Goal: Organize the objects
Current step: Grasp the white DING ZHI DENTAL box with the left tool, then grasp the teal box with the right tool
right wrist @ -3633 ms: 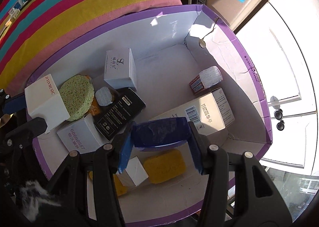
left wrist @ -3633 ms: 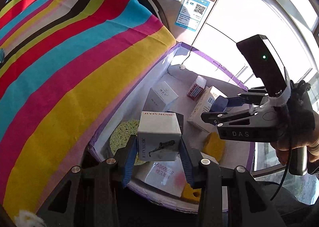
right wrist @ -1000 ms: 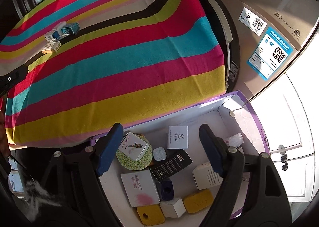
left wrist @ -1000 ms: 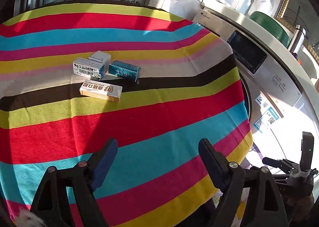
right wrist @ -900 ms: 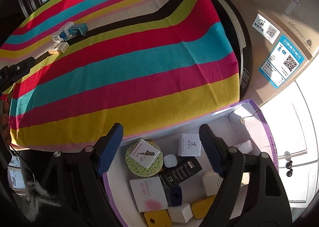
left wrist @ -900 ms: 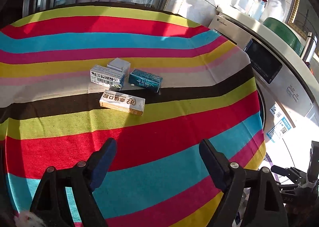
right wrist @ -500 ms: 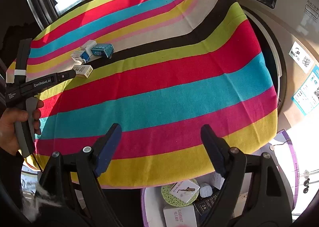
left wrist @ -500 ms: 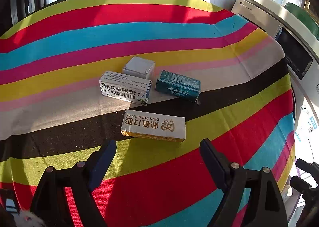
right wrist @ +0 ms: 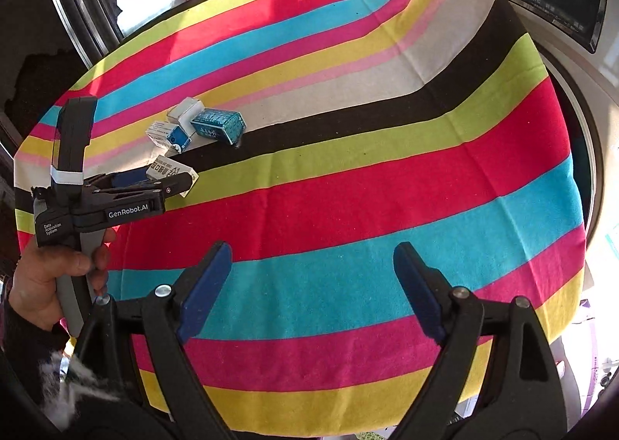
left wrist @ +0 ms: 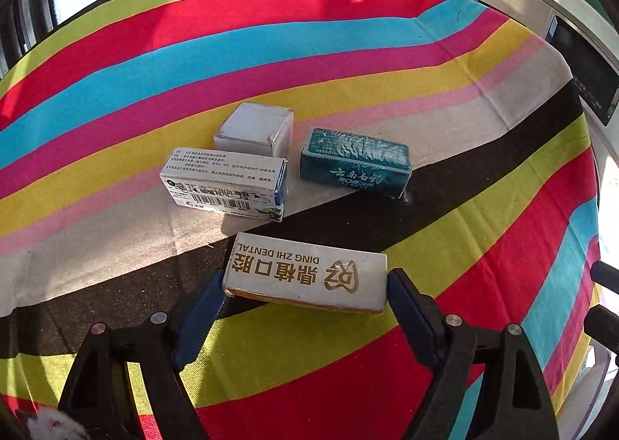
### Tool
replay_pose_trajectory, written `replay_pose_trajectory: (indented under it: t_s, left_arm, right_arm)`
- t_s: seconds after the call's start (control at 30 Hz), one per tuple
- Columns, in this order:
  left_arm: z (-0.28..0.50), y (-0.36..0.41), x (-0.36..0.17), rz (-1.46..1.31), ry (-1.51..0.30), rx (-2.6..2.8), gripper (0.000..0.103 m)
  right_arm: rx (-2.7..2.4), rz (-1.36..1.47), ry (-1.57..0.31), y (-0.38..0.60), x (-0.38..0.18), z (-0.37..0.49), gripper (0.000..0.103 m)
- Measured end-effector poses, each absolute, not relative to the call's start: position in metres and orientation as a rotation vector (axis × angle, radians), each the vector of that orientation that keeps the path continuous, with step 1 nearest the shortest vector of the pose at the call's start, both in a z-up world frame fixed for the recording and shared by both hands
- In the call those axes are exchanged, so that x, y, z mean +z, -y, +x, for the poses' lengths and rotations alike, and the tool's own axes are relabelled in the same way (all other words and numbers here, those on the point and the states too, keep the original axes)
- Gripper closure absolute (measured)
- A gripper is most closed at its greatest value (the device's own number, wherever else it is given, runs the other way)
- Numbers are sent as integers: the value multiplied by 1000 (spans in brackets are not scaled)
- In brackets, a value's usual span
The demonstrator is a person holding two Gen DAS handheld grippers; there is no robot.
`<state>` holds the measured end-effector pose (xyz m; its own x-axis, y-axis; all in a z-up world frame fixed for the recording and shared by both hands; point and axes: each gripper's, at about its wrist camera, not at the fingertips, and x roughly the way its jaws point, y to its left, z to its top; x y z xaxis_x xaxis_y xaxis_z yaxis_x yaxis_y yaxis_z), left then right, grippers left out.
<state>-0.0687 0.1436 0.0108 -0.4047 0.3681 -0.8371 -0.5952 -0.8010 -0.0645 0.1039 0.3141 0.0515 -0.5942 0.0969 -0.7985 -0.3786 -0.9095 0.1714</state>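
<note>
Left tongs [left wrist: 305, 308] spread wide, low; right tongs [right wrist: 309, 289] spread wide, raised.

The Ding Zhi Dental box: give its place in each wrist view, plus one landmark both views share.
Left wrist view: Ding Zhi Dental box sits low centre, between the left gripper's open fingers.
Right wrist view: same box far left, partly hidden behind the left gripper.
Shared landmark: the teal box on the striped cloth's pale band.
</note>
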Motion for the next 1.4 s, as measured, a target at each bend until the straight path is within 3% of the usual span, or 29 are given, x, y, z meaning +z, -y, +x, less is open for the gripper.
replay_pose_trajectory:
  t_s: [0.17, 0.63, 0.93, 1.1, 1.4]
  left_arm:
    - [-65, -132, 13, -1209, -313, 2230, 20]
    - [-43, -55, 14, -1201, 34, 2330, 20]
    - [-42, -50, 12, -1167, 106, 2323, 20]
    - [-42, -54, 10, -1143, 118, 2334, 20]
    - [-44, -52, 10, -1144, 133, 2331, 20]
  right_arm:
    - [2530, -1257, -429, -312, 43, 67, 14]
    - [2558, -1382, -157, -297, 12, -58, 14]
    - [2496, -1355, -139, -327, 8, -74, 14]
    - [2679, -1329, -124, -305, 23, -59, 7]
    - [2702, -1332, -28, -276, 15, -83, 6]
